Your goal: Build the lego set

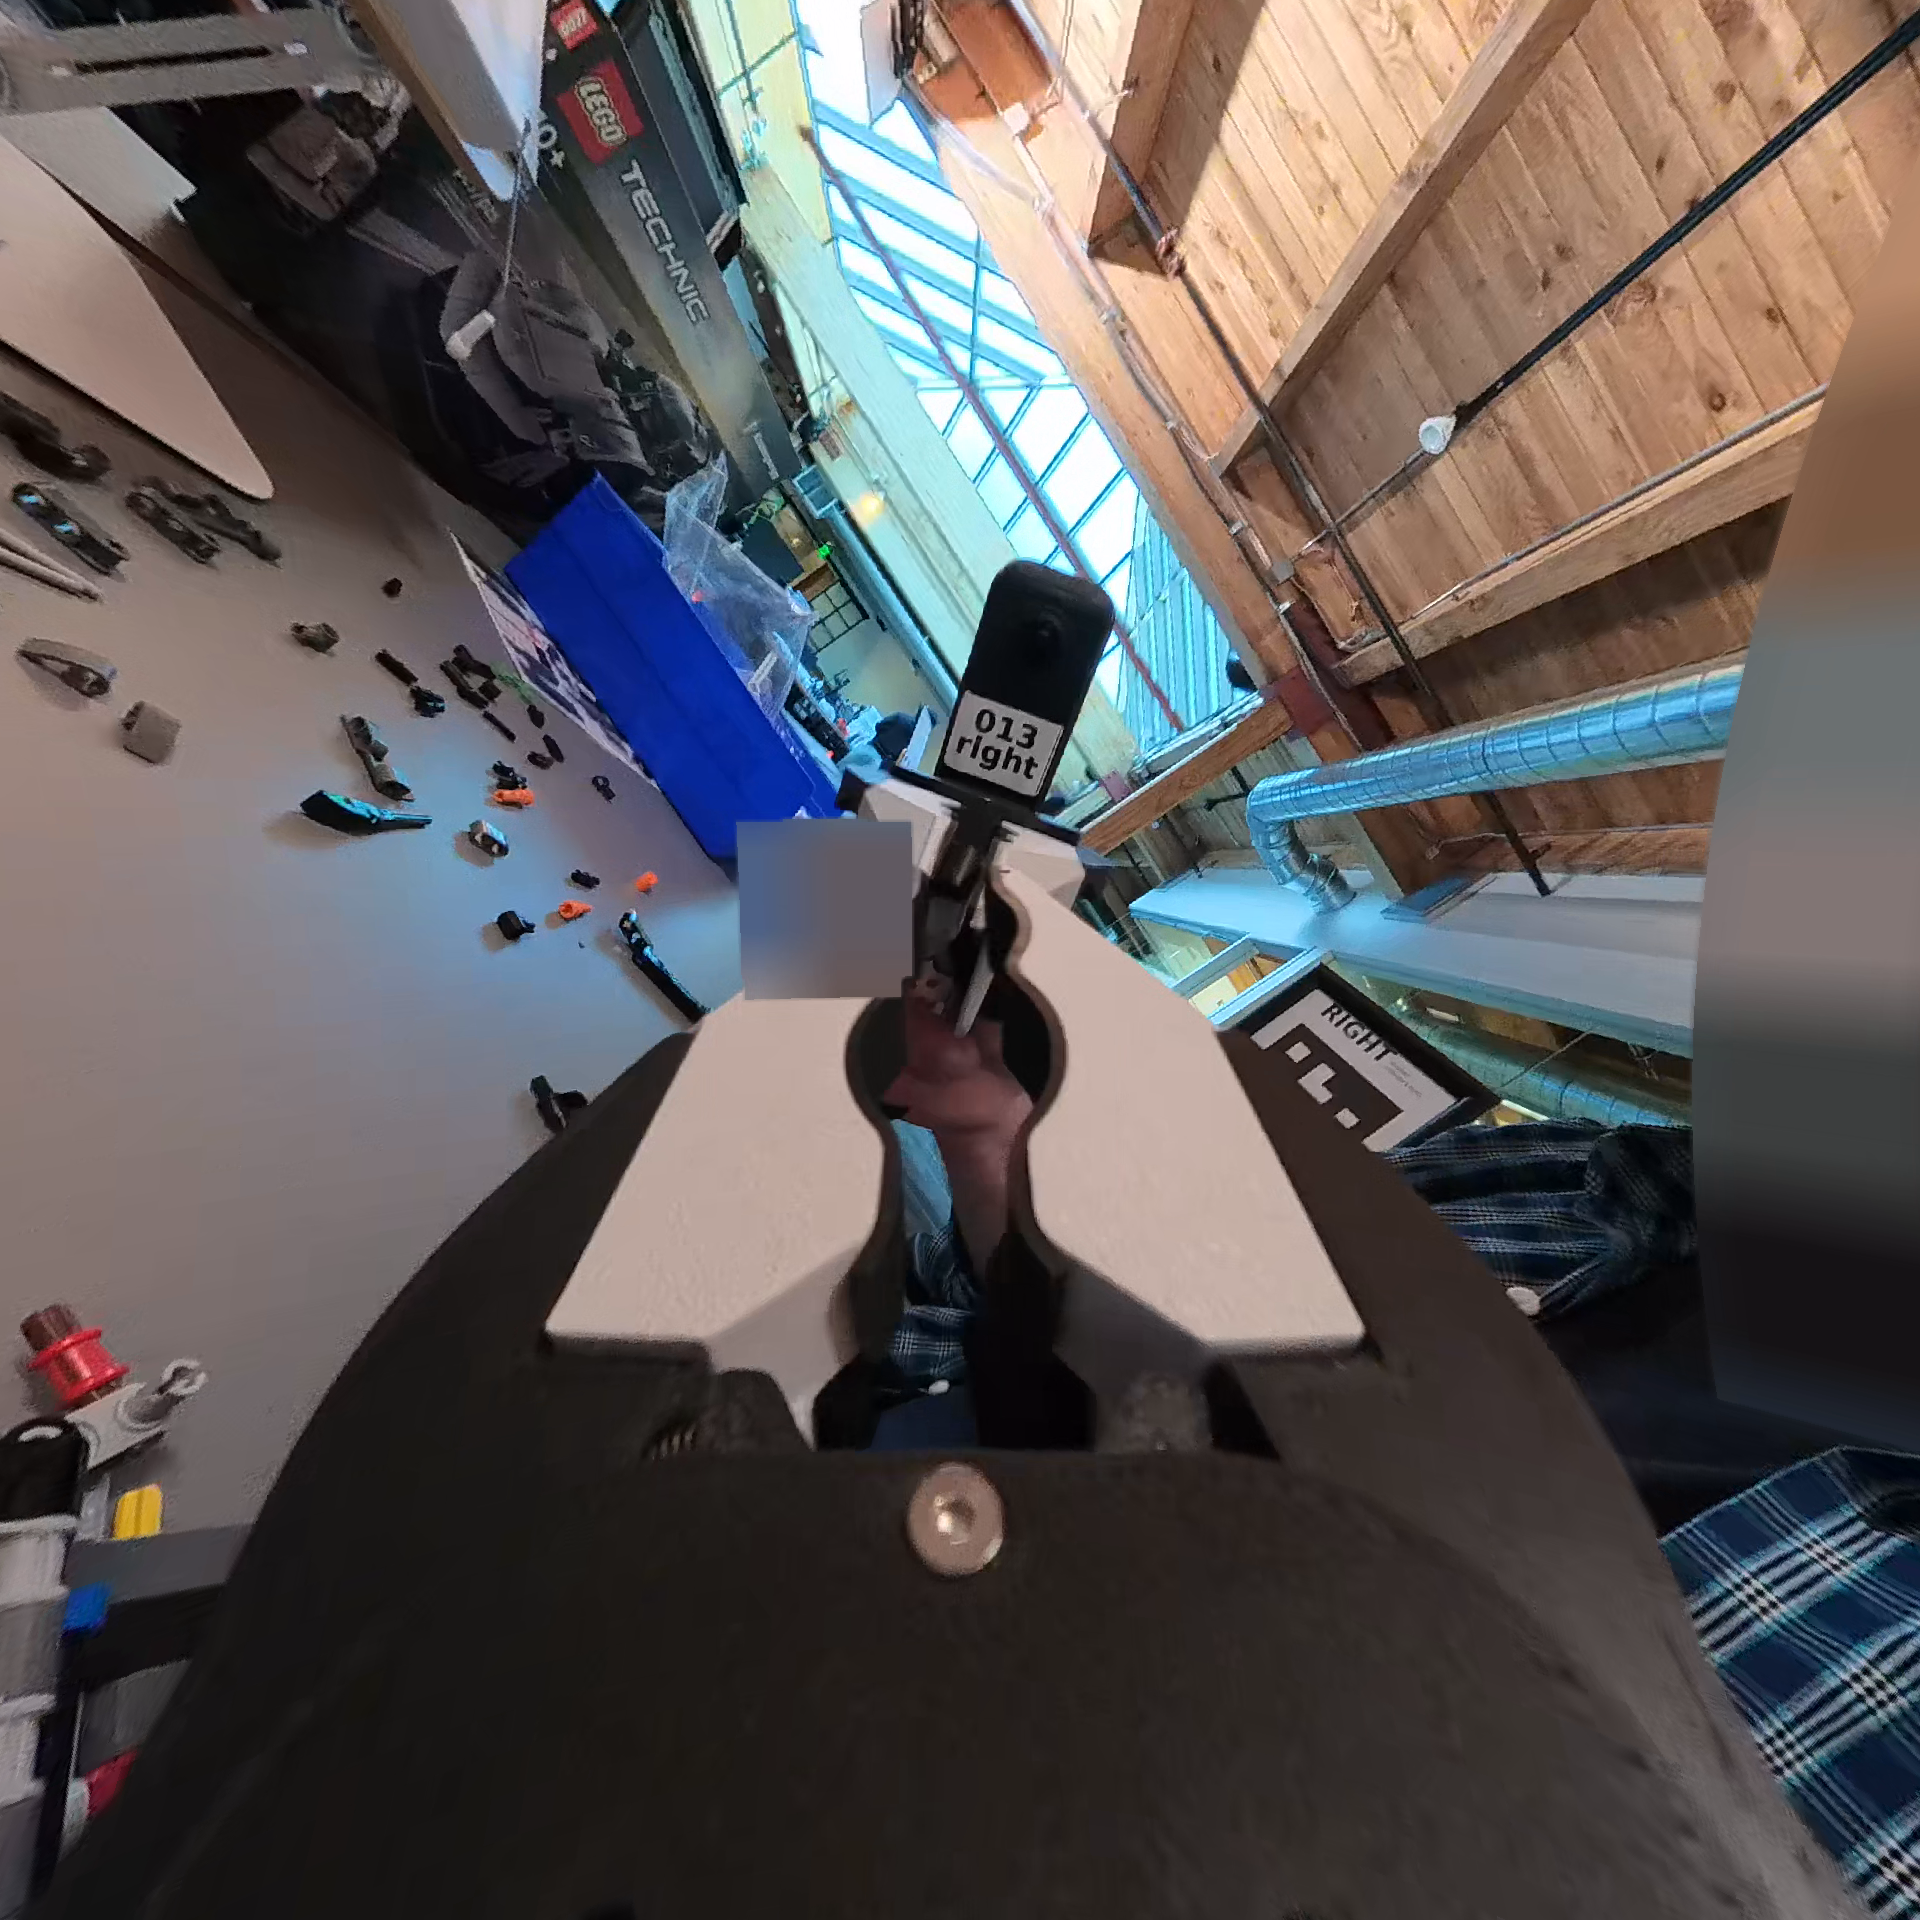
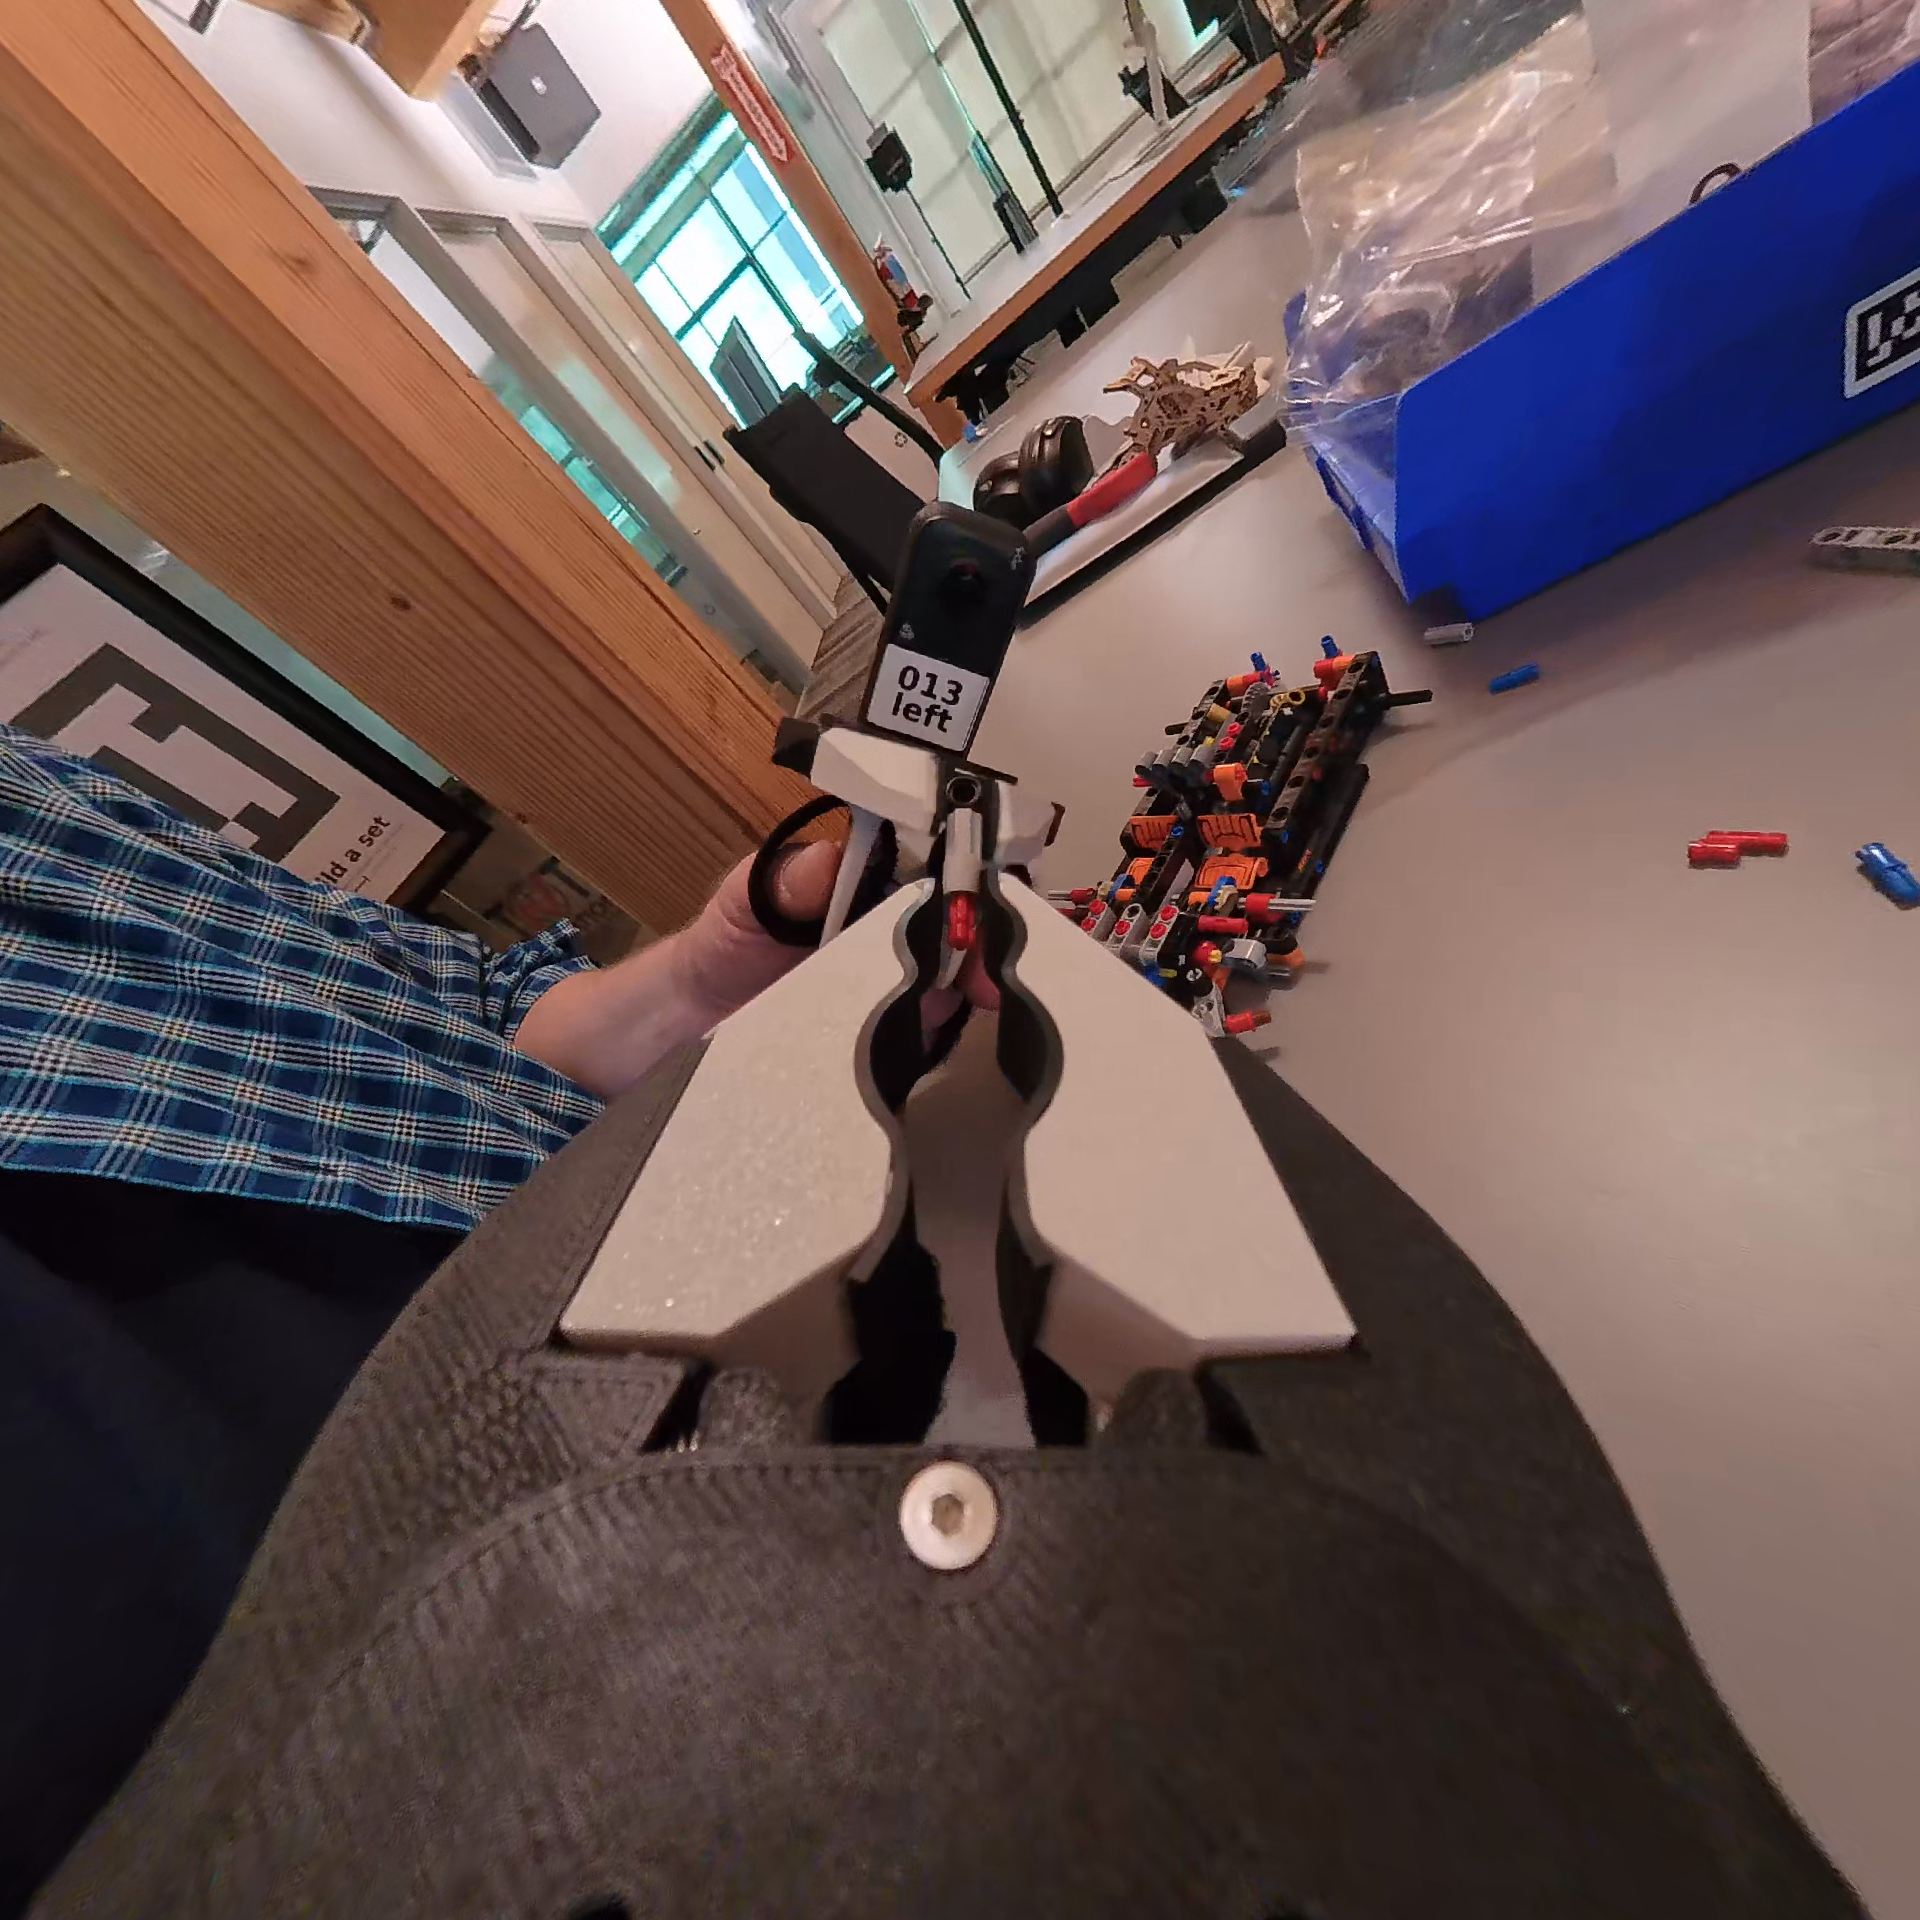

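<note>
Both grippers were raised off the table (image 2: pixel 1558 1247) and pointed tip to tip, so each wrist camera looked straight down the other's fingers. The step in hand looked like joining two small pieces in mid-air, before fitting them to the model.

In the right wrist view, the left gripper (image 2: pixel 961 878) faced the camera with its fingers closed on a short white piece with a red pin (image 2: pixel 962 923) at its end. The right gripper (image 2: pixel 961 961) had its fingers drawn close, with only a slit between the tips; the red pin sat at that slit, but whether the right fingers actually gripped it I could not tell. In the left wrist view, the right gripper (image 1: pixel 961 935) carried a dark and white piece (image 1: pixel 951 940) between its tips.

The half-built model (image 2: pixel 1236 831) (black beams with orange, red and blue fittings) lay flat on the table, well apart from both grippers, near the blue bin (image 2: pixel 1662 416). Loose parts (image 1: pixel 416 727) were scattered over the table on the left.

The next move likely called for lining the pin up squarely with its hole and pressing along its axis; a tilt could jam it or pop a piece loose.
</note>
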Action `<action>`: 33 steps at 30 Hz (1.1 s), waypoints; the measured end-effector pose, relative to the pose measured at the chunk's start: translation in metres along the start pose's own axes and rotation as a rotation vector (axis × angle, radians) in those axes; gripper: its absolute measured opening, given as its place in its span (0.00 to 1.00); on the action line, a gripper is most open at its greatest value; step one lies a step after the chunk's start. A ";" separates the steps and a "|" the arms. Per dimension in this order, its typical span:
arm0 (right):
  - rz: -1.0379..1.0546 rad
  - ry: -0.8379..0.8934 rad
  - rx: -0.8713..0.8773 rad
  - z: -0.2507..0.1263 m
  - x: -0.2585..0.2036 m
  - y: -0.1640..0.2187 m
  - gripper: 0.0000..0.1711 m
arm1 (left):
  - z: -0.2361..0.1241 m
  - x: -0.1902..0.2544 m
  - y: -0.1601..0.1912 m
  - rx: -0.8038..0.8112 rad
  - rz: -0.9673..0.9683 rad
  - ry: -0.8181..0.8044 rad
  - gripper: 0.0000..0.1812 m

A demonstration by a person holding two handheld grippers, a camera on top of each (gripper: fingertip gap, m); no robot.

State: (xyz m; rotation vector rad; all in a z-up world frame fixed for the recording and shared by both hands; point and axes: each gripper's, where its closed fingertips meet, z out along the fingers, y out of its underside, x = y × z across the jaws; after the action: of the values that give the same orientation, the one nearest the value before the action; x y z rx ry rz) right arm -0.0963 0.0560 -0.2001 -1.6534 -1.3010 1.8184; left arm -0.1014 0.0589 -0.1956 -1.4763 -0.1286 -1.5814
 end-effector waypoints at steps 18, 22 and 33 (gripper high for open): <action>-0.229 0.134 -0.033 0.004 -0.009 -0.007 0.03 | -0.002 0.010 -0.006 0.033 -0.063 0.047 0.10; -0.156 0.080 -0.013 0.006 -0.012 -0.005 0.03 | 0.002 0.013 -0.003 0.030 -0.037 0.047 0.05; -0.221 0.210 -0.013 -0.010 0.001 -0.013 0.14 | -0.006 0.003 -0.012 0.056 -0.055 -0.007 0.03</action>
State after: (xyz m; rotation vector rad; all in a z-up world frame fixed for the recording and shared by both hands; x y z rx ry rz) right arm -0.0912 0.0679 -0.1890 -1.5877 -1.3452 1.4709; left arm -0.1131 0.0601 -0.1892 -1.4454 -0.2173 -1.6039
